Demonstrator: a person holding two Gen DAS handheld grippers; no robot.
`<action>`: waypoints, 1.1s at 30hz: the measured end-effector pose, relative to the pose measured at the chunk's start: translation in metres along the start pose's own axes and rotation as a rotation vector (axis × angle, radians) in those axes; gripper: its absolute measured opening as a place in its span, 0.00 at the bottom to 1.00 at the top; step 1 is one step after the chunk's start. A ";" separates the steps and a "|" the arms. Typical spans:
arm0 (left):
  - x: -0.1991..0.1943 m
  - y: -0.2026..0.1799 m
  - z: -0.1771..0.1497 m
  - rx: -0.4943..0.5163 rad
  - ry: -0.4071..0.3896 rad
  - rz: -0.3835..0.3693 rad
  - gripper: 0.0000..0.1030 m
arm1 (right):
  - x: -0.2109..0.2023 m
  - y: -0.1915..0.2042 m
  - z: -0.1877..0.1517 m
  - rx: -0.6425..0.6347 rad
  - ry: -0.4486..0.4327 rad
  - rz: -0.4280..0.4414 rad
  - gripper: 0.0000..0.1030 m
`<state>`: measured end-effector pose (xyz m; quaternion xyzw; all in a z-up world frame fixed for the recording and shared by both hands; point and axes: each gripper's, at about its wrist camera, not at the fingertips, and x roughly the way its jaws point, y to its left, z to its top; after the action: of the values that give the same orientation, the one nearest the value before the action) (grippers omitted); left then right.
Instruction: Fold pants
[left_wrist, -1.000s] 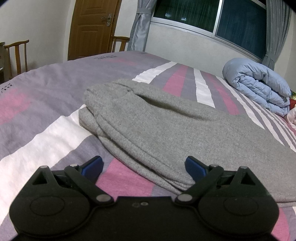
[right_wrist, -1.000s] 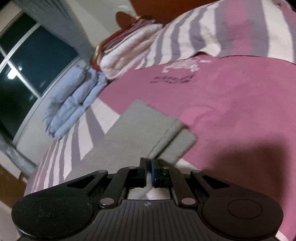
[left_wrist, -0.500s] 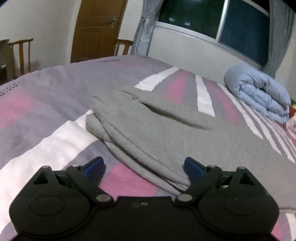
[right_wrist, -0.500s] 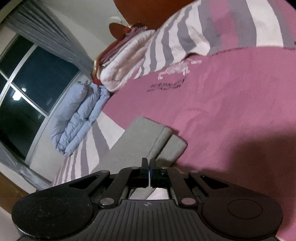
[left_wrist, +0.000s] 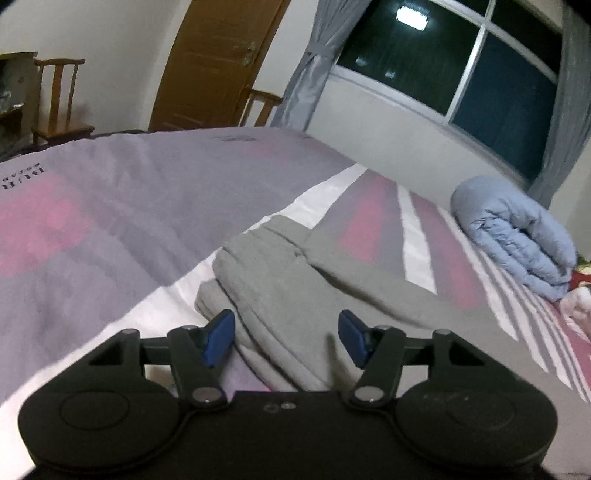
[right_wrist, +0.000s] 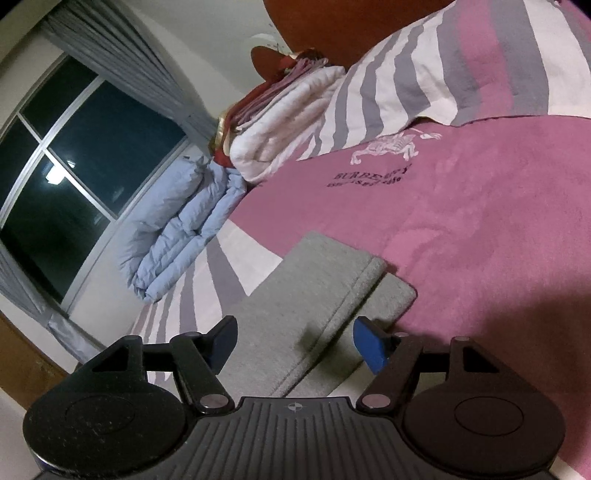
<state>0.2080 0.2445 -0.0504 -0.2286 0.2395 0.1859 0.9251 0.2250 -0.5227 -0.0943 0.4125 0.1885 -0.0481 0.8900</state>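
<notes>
The big bed (left_wrist: 110, 221) fills both views, with pink, grey and white stripes. A rolled blue blanket (left_wrist: 517, 240) lies at the right of the left view, under the dark window (left_wrist: 461, 66). The grey pants (left_wrist: 295, 295) lie flat on the bed in the middle of the left view, with the bunched waist end toward the upper left. In the right view the leg ends (right_wrist: 332, 288) sit one on top of the other, low in the middle of the frame. So the two legs look laid together already, which is the first fold. The pants are still long, so I think folding them end to end is left to do. The left gripper (left_wrist: 286, 338) is closing, with the thick edge of the pants between its blue pads, but the pads do not press on the cloth yet. A second ago it stood much wider and the pants looked nearer. The right gripper (right_wrist: 293, 345) is opening above the leg ends and holds nothing. A second ago its pads were pinched tight together.
</notes>
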 end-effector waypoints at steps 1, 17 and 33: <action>0.007 0.001 0.003 -0.008 0.012 0.007 0.49 | 0.000 0.000 0.000 0.001 -0.004 -0.001 0.68; 0.039 -0.006 0.013 0.148 0.082 0.030 0.48 | 0.036 -0.018 0.008 0.160 0.075 -0.042 0.20; 0.043 -0.014 0.014 0.219 0.111 0.009 0.58 | 0.023 -0.019 0.003 0.101 0.091 -0.080 0.05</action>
<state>0.2539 0.2498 -0.0576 -0.1352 0.3103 0.1500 0.9289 0.2426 -0.5358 -0.1143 0.4507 0.2426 -0.0745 0.8558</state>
